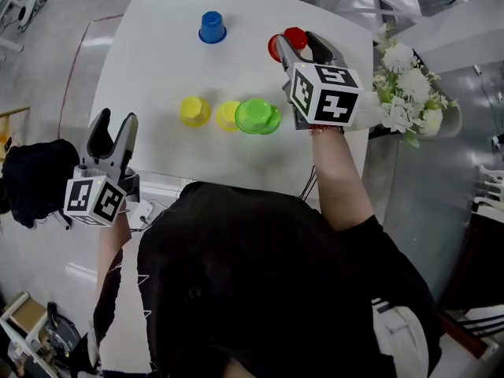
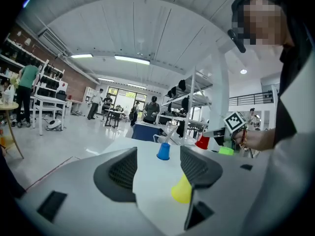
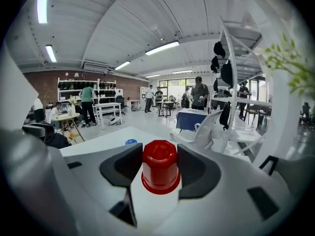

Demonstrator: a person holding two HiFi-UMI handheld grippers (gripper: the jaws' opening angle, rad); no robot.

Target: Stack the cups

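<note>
The right gripper (image 3: 160,156) holds a red cup (image 3: 160,170) upside down, its jaws pressed against the cup's sides at a fairly wide spread. Whether the rim is clear of the white table (image 1: 157,61) is hard to judge. Just behind this gripper, towards the person, a green cup (image 1: 257,116) sits beside two yellow cups (image 1: 194,110). The left gripper (image 1: 116,120) hovers at the table's near edge, jaws wide apart with nothing between them. A blue cup (image 2: 164,151) stands well ahead of it.
</note>
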